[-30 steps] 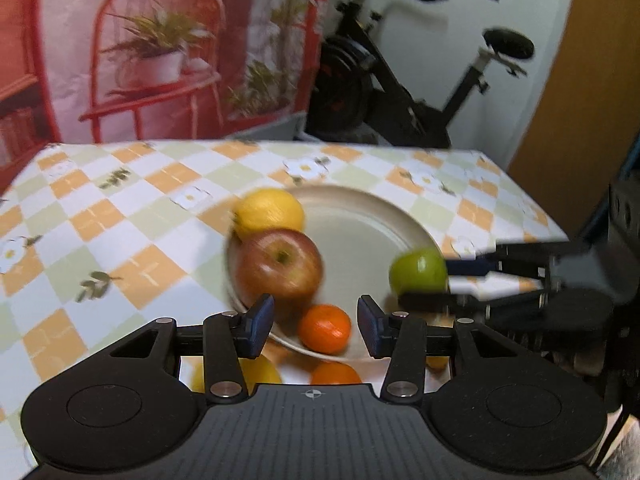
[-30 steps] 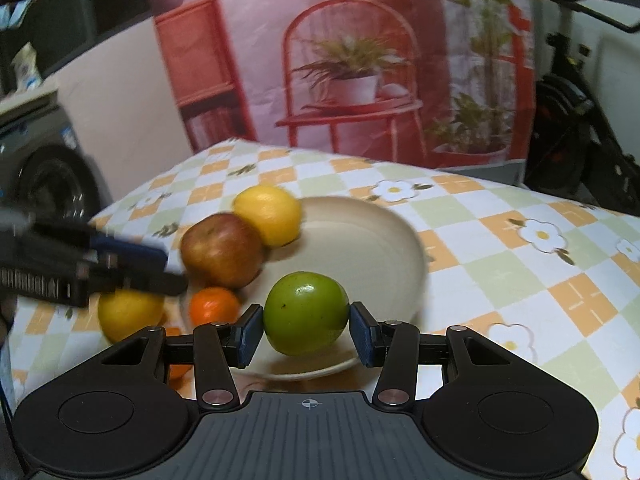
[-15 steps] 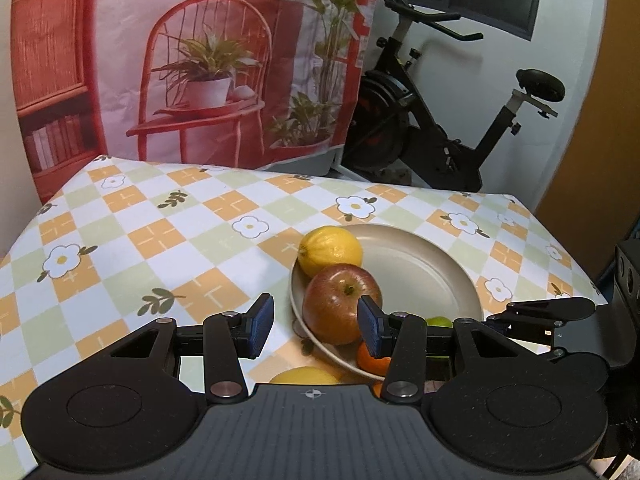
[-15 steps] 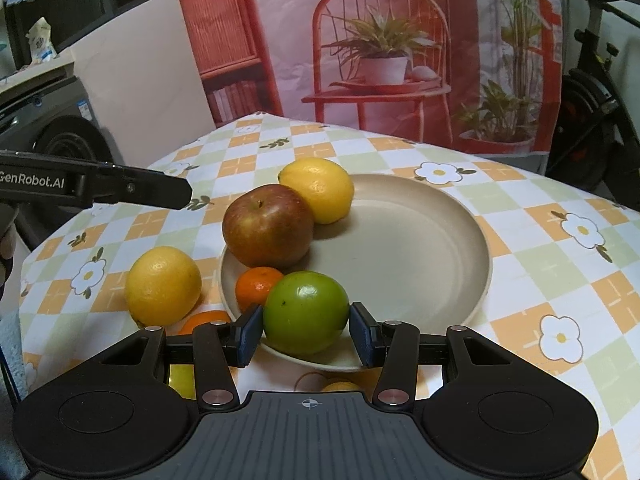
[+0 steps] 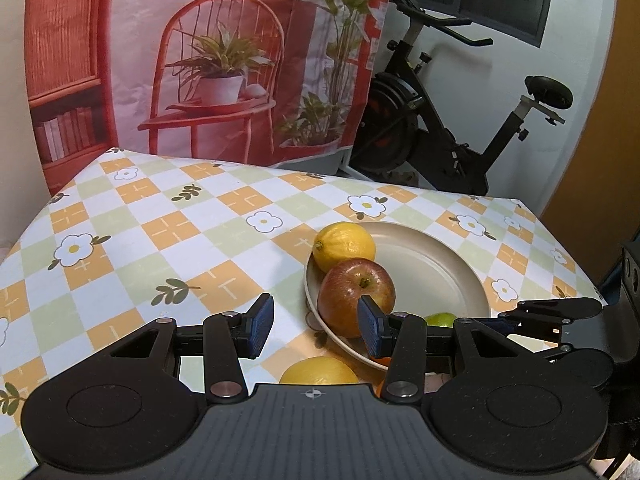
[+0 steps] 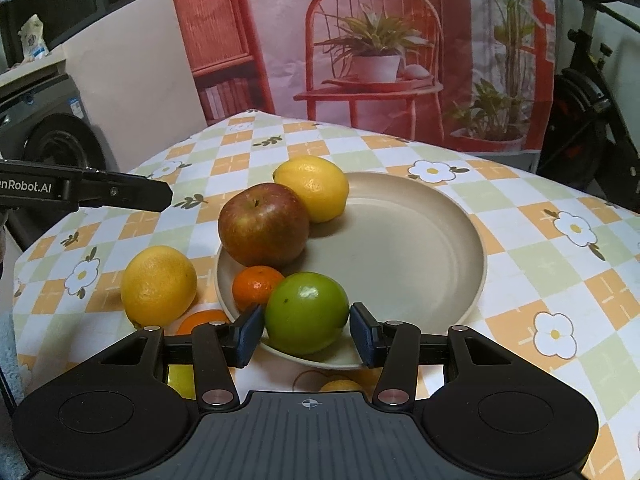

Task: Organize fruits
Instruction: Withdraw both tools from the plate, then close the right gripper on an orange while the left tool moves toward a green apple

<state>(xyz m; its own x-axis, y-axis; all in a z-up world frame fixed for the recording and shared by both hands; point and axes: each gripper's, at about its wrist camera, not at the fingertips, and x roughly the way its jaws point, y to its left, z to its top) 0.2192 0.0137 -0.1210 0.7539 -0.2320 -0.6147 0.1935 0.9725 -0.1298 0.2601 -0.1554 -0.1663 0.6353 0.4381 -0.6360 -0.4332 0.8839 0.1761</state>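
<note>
Green apple, glossy, round, on plate rim, between right tongs

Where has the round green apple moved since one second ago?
Yes: the apple went leftward over the beige round plate, now against the small orange tangerine.

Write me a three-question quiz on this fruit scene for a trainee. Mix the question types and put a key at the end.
1. Multiple choice: which fruit sits between the fingers of the right gripper?
A. the lemon
B. the green apple
C. the red apple
2. True or false: the left gripper is closed on a fruit.
3. Fill in the blank with "on" or "off": the small mandarin lies ___ the plate.

Key: 1 B; 2 false, its jaws are open with nothing between them; 3 on.
</note>
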